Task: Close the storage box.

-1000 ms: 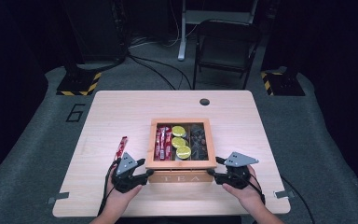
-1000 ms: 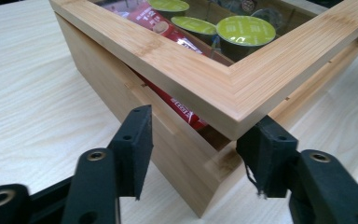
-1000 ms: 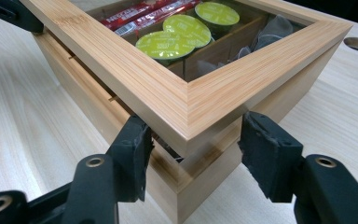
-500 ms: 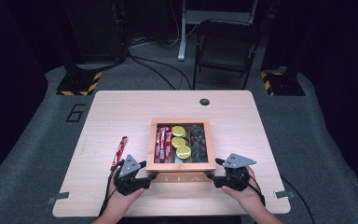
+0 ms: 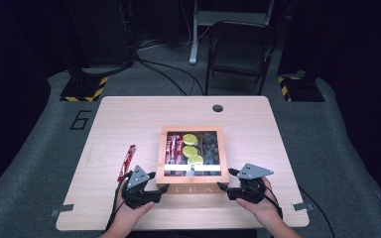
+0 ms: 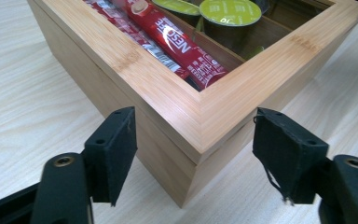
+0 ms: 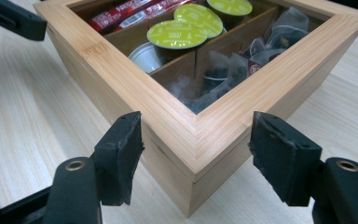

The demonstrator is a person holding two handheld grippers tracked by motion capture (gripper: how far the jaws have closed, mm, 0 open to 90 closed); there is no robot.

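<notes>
Left gripper (image 5: 151, 191) wide at box (image 5: 192, 183) near-left corner, right gripper (image 5: 230, 188) wide at near-right corner. Step likely: grasping box. Next: close both evenly.

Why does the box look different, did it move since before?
Yes. The wooden box has slid toward the person, leaving more bare table between it and the round hole at the table's far edge.

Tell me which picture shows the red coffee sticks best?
The left gripper view: the red coffee sticks lie close up there, with their lettering readable. The right gripper view catches them at the box's far corner. The high view shows them small, in the box's left compartment.
</notes>
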